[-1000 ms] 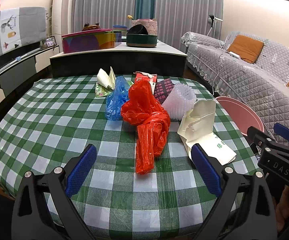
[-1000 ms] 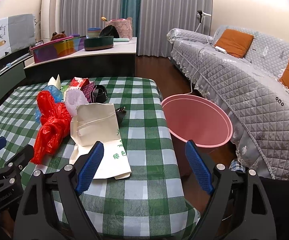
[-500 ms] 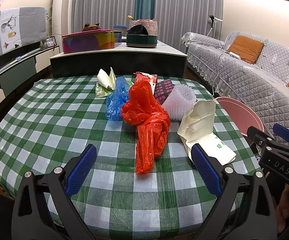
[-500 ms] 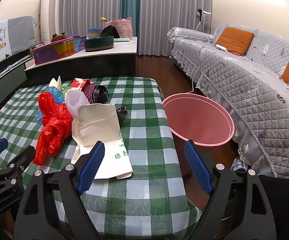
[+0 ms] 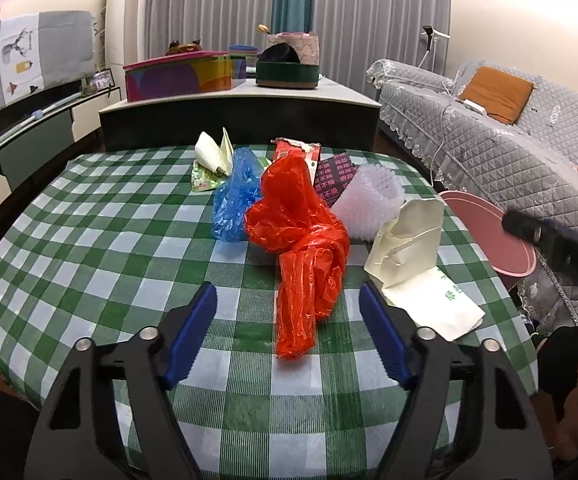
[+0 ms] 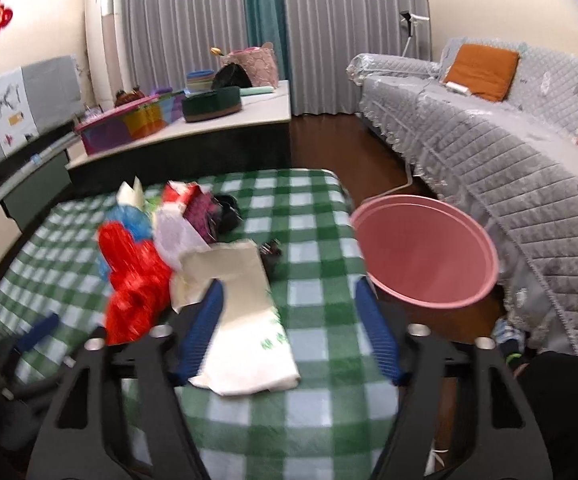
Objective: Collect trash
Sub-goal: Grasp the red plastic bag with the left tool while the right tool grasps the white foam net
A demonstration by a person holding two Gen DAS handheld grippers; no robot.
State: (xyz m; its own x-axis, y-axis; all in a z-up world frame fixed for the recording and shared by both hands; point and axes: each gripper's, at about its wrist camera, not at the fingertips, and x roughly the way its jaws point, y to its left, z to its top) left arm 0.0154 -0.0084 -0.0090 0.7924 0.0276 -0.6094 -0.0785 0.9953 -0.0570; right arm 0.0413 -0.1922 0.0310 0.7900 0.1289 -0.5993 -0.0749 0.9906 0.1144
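A green-checked cloth (image 5: 89,240) covers the bench. Behind it, a low cabinet (image 5: 241,112) carries a colourful box (image 5: 177,80). A quilted grey sofa (image 5: 509,148) with orange cushions (image 5: 497,92) stands beside grey curtains (image 5: 209,0).

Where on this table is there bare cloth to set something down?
Free: the tablecloth left of the blue bag, and the strip between the cream paper bag and the pink bin. The middle and far edge hold the trash pile.
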